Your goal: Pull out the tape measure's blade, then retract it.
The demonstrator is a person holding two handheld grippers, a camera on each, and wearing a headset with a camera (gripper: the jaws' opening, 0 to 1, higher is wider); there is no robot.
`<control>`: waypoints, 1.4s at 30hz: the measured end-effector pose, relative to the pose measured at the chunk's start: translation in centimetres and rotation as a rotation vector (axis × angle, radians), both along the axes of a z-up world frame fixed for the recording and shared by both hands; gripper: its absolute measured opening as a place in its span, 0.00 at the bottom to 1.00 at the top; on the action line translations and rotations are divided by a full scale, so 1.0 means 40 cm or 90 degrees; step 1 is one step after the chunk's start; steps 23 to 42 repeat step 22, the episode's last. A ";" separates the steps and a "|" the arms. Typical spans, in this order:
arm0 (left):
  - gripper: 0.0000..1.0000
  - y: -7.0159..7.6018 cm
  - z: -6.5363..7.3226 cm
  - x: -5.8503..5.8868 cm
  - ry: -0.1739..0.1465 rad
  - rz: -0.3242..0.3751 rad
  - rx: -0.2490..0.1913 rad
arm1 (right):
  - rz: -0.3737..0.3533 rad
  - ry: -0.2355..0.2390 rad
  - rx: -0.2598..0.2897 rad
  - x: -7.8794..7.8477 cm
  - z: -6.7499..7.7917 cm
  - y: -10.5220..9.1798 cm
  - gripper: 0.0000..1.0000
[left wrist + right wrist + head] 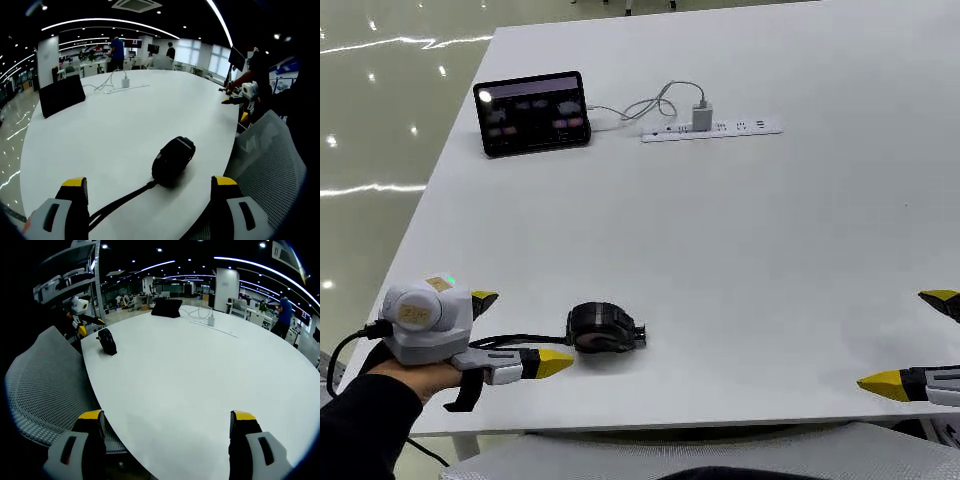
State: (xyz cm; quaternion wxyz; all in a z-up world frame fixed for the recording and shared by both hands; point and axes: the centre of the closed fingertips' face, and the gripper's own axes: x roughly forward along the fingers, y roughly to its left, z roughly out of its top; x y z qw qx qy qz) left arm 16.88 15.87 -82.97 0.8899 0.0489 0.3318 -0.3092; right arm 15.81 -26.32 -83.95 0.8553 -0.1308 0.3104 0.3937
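One smooth white table [720, 250] gives little grip, so the rounded black tape measure [603, 327], lying near its front edge, could slide off if a jaw pushes it. Both grippers have jaws wide and empty: the left gripper [520, 330] is just beside the case and the right gripper [910, 339] is well apart. The thin black strap [510, 341] may snag.

Black tape measure [603, 327] (white table [740, 250])

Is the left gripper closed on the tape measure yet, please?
No, the left gripper has its jaws wide apart, and the tape measure lies on the table ahead of them.
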 end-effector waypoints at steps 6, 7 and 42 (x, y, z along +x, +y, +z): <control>0.99 -0.003 0.002 -0.003 0.007 -0.004 -0.008 | 0.008 -0.003 0.000 0.007 0.008 0.007 1.00; 0.99 -0.004 0.001 -0.004 0.010 -0.006 -0.009 | 0.008 -0.003 0.000 0.008 0.012 0.009 1.00; 1.00 0.002 0.003 0.002 0.006 -0.009 0.006 | 0.009 -0.004 0.005 0.019 0.017 0.016 1.00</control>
